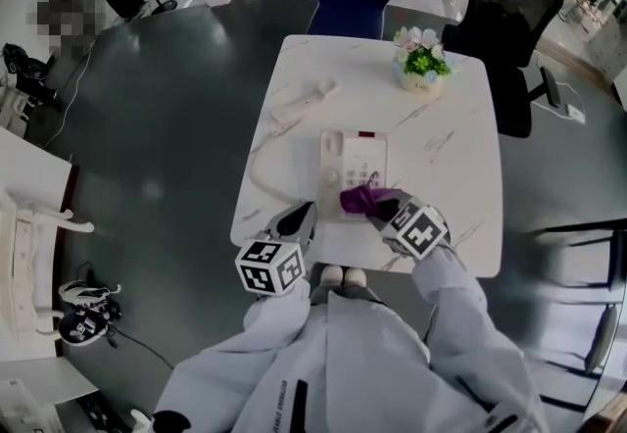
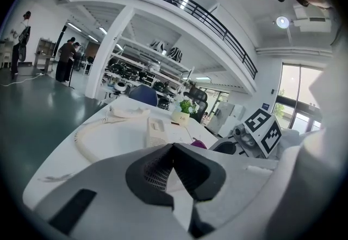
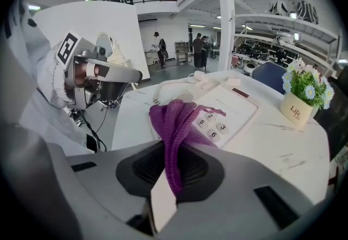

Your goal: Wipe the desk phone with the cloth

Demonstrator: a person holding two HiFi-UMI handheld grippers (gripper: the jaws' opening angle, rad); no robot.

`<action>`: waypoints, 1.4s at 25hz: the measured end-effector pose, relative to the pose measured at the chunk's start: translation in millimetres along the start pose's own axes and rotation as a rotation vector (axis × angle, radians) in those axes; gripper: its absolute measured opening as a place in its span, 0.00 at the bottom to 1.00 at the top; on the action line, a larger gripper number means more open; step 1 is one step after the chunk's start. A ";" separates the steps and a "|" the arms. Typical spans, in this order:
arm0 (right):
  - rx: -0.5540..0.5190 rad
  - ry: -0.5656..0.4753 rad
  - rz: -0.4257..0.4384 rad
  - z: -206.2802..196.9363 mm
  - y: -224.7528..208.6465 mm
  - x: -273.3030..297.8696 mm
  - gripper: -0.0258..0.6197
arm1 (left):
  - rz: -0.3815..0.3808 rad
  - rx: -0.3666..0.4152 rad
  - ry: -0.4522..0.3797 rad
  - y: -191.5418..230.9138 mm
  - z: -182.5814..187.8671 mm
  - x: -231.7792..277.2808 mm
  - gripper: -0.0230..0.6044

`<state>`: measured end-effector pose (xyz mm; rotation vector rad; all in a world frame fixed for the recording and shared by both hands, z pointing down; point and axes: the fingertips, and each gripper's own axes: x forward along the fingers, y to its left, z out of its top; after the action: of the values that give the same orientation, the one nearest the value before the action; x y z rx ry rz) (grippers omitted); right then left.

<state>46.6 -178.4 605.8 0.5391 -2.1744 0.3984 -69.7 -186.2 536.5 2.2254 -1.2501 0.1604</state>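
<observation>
Jaws of the right claw (image 3: 168, 176) are clamped on a purple cloth (image 3: 176, 119), whose loose end is laid on the keypad at the near end of the desk phone (image 3: 231, 104). The left claw (image 2: 173, 152), closed with nothing between its jaws, is held just left of the phone at the near edge of the counter (image 1: 460, 176). The handset (image 1: 306, 100) is seen off its cradle, farther back.

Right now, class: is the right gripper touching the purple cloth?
Touching. In the right gripper view, the right gripper has its jaws shut on the cloth, which bunches out toward the phone.
</observation>
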 end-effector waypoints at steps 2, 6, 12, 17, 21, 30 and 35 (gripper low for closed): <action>0.005 0.013 0.013 -2.4 3.9 -0.3 0.10 | -0.005 0.001 0.004 -1.9 -1.4 -0.2 0.03; 0.011 0.027 0.035 -5.0 8.0 -1.4 0.10 | -0.005 0.002 0.001 -3.6 -0.6 -1.2 0.03; 0.020 0.051 0.068 -8.5 17.0 -2.4 0.10 | 0.008 0.003 -0.013 -2.0 2.0 -9.0 0.03; 0.012 0.057 0.097 -12.3 19.6 -3.1 0.10 | 0.018 0.005 -0.018 -3.4 1.4 -11.2 0.03; 0.038 0.065 0.146 -13.8 27.8 -2.8 0.10 | 0.025 0.006 -0.025 -2.4 2.7 -12.6 0.03; 0.093 0.003 0.215 -13.7 32.6 -14.2 0.10 | 0.043 0.015 -0.054 -5.4 13.1 -14.7 0.03; 0.155 -0.140 0.209 9.6 24.0 -37.6 0.10 | 0.061 0.021 -0.076 -7.6 20.8 -14.3 0.03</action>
<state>49.0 -153.3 567.8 0.4351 -2.3568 0.6643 -74.9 -183.6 510.8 2.2308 -1.3633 0.1133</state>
